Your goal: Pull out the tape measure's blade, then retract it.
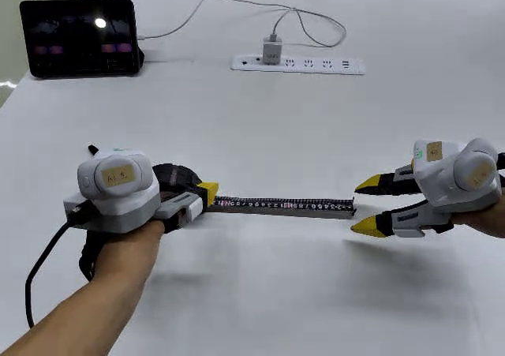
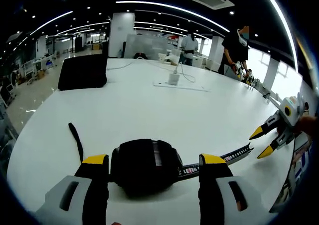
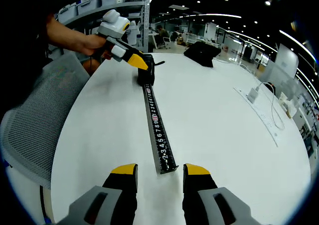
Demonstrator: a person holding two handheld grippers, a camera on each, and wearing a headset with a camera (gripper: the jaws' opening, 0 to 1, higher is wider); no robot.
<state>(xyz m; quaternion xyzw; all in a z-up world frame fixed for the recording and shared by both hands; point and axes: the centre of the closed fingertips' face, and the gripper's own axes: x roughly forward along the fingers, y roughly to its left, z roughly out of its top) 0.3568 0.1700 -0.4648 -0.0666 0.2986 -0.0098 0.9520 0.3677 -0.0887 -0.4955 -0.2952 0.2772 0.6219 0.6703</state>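
**Blade out along the tabletop, right jaws clear of its tip**

Far out at the tabletop's (image 1: 260, 293) left corner I see a dark tablet (image 1: 79, 36) propped up, its screen lit faintly. Nearer my side, left of the middle, my left gripper (image 2: 153, 160) lies low over the tape measure (image 1: 175, 176). In the left gripper view its yellow-tipped jaws stand on either side of the black case. One jaw sits flush against the case, and at the other a thin gap shows where the tape leaves the case. I cannot tell whether they truly pinch it. A short black strap (image 2: 76, 140) trails from the case across the white surface.

From the case the blade (image 1: 284, 207) runs rightward, flat on the tabletop with its numbers facing up, roughly in line with the edge on my side. Beyond it, toward the far edge near the middle, lies a white power strip (image 1: 298, 63) with a charger (image 1: 272, 52) plugged in and a cable (image 1: 197, 13) leading back to the tablet.

On the right, my right gripper (image 1: 359, 208) has its jaws spread wide. The two yellow tips sit just beside the blade's end hook, one on each side, and touch nothing.
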